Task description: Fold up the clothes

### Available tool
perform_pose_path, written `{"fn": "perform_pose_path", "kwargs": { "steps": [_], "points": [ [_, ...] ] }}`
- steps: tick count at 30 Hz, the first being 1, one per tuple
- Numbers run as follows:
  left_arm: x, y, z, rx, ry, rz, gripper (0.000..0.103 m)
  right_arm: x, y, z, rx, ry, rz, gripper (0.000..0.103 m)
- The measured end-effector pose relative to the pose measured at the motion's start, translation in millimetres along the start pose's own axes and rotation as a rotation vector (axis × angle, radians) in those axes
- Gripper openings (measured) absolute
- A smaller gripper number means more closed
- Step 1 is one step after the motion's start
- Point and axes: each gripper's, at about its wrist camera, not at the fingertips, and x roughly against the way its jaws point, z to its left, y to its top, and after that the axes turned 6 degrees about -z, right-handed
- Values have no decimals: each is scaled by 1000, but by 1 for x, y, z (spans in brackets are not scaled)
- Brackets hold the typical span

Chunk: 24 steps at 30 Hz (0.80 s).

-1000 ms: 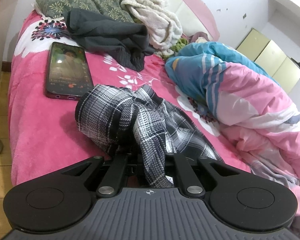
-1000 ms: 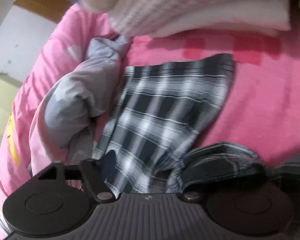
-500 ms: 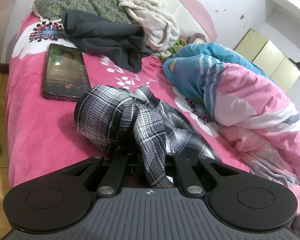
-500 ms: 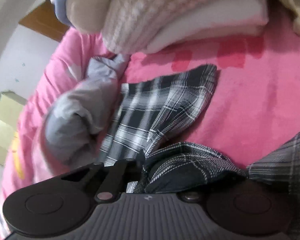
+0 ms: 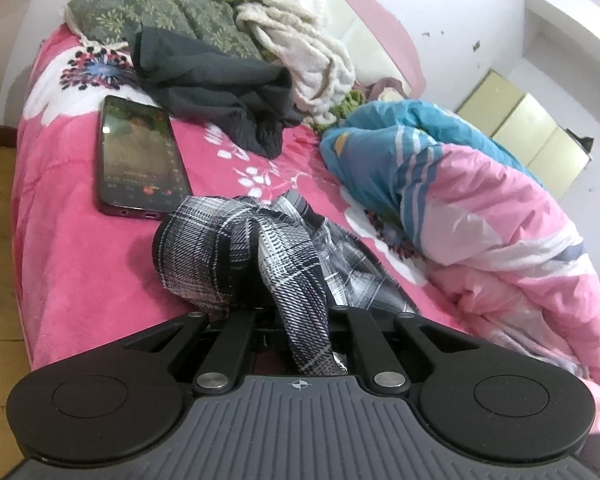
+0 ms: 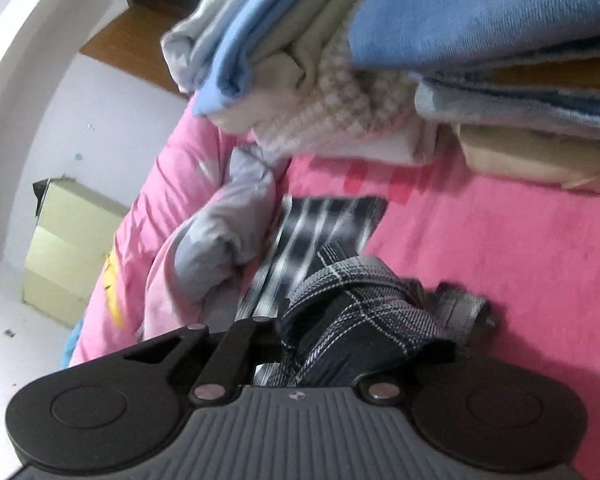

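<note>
Two tools are recorded, each clamped on the same black-and-white plaid fabric garment (image 5: 236, 256).

Left tool (image 5: 300, 320): lower centre of the left wrist view; a twisted strip of the plaid cloth is held between its closed fingers, with the rest bunched just ahead on the bright pink plush bed cover (image 5: 72, 264).

Right tool (image 6: 320, 344): lower centre of the right wrist view; a dark gathered fold of the plaid garment (image 6: 352, 300) is pinched, while a flatter, blurred portion is spread toward the frame's centre on the pink cover (image 6: 500, 240).

Other items, left wrist view:
- Dark rectangular smartphone (image 5: 140, 160) with lit screen, left of centre, lying flat on the cover just beside the plaid bundle.
- Crumpled dark grey garment (image 5: 220, 92), upper centre.
- Cream fleece blanket (image 5: 308, 52), upper centre.
- Green patterned pillow (image 5: 148, 16), upper left.
- Pink and blue striped quilt (image 5: 480, 200), right side.

Other items, right wrist view:
- Stack of folded blue, cream and checked textiles (image 6: 380, 60), upper half of the frame.
- Pale yellow cabinet (image 6: 68, 248), left edge.
</note>
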Motion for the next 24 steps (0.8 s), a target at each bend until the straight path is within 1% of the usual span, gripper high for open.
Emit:
{"fn": "perform_pose_path", "kwargs": {
  "steps": [2, 4, 5, 6, 9, 12, 14, 15, 19, 20, 21, 22, 24],
  "points": [
    [0, -1, 0, -12, -1, 6, 5, 6, 4, -3, -15, 19, 40, 7],
    [1, -2, 1, -20, 1, 11, 5, -9, 5, -3, -29, -12, 63, 9],
    [1, -2, 1, -19, 3, 11, 5, -18, 4, -3, -35, -11, 66, 10],
    [1, -2, 1, -18, 6, 9, 5, -27, 5, -4, -39, -19, 67, 16],
    [0, -4, -2, -11, 11, 10, 5, -55, 6, -7, -59, -52, 67, 22],
    [-3, -5, -4, -4, 14, 14, 5, -75, 6, -11, -71, -58, 82, 23],
    [-5, -5, -6, 3, 16, 17, 5, -85, 5, -8, -48, -54, 85, 24],
    [-6, -5, -6, 7, 19, 19, 5, -89, 4, -8, -40, -58, 91, 26],
    [-7, -6, -7, 20, 34, 22, 5, -102, 1, -8, -36, -87, 101, 26],
    [-7, -7, -8, 22, 38, 22, 5, -104, 1, -7, -37, -88, 99, 28],
    [-7, -7, -9, 25, 40, 22, 5, -106, 0, -6, -38, -88, 96, 35],
    [-7, -8, -9, 28, 42, 23, 5, -108, 0, -6, -39, -89, 94, 37],
    [-8, -8, -10, 28, 44, 26, 5, -112, -1, -4, -41, -91, 89, 37]
  ]
}}
